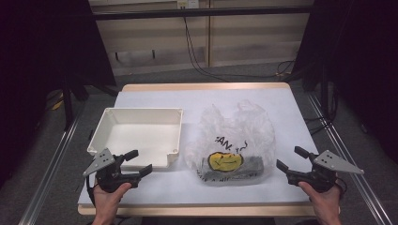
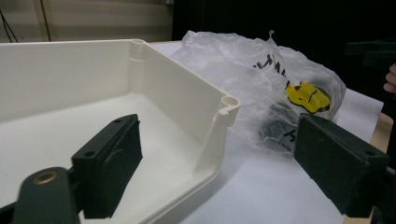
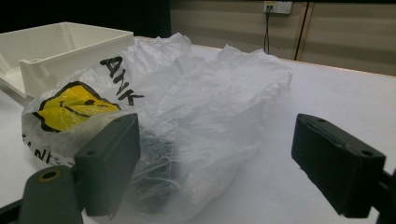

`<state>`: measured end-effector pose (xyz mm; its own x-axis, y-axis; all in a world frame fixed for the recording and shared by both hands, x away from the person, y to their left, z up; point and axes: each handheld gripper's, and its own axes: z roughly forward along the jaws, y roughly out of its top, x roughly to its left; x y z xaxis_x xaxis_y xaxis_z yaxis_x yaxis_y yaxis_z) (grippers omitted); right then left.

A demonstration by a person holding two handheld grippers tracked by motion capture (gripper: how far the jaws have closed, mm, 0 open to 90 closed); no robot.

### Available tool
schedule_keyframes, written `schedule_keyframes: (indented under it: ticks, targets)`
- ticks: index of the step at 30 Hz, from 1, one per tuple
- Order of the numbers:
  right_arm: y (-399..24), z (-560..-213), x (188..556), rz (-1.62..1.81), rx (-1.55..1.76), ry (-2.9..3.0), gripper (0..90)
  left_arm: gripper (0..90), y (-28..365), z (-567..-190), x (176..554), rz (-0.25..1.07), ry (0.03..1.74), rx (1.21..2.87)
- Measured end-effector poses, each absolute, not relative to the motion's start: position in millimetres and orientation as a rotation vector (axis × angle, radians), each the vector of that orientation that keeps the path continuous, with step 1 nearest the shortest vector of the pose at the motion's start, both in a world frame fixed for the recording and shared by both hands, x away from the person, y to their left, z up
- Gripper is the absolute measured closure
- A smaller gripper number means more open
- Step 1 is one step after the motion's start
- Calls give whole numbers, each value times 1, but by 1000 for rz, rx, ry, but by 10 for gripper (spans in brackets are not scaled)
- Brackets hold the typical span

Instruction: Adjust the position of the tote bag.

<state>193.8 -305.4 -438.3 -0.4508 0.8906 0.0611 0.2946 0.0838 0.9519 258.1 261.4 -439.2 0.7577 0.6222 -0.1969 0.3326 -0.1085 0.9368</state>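
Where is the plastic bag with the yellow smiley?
In the high view, the plastic bag lies on the table's right half, just right of the white tray.

The clear plastic bag (image 1: pixel 232 140) lying on the white counter (image 1: pixel 291 117) has black letters and a picture printed on it. From above, the letters "AN" can be read near the top of the print. In the right gripper view the same word shows as "ANK", and the rest of it is lost in the folds. Under the letters is a yellow smiley face (image 1: pixel 225 161) with a black outline. More black letters run below the face, but they are too crumpled to read.
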Motion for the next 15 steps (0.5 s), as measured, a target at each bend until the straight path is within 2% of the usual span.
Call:
schedule_keyframes:
  ticks: [4,7,15]
  targets:
    - [-306,-438,194,1386,1182,1811,171,197,261,-439,259,288,779,1730]
    - [-306,-438,196,1394,1187,1810,227,216,259,-440,260,295,800,1744]
    - [-305,-434,200,1426,1199,1829,360,371,251,-438,263,269,793,1779]
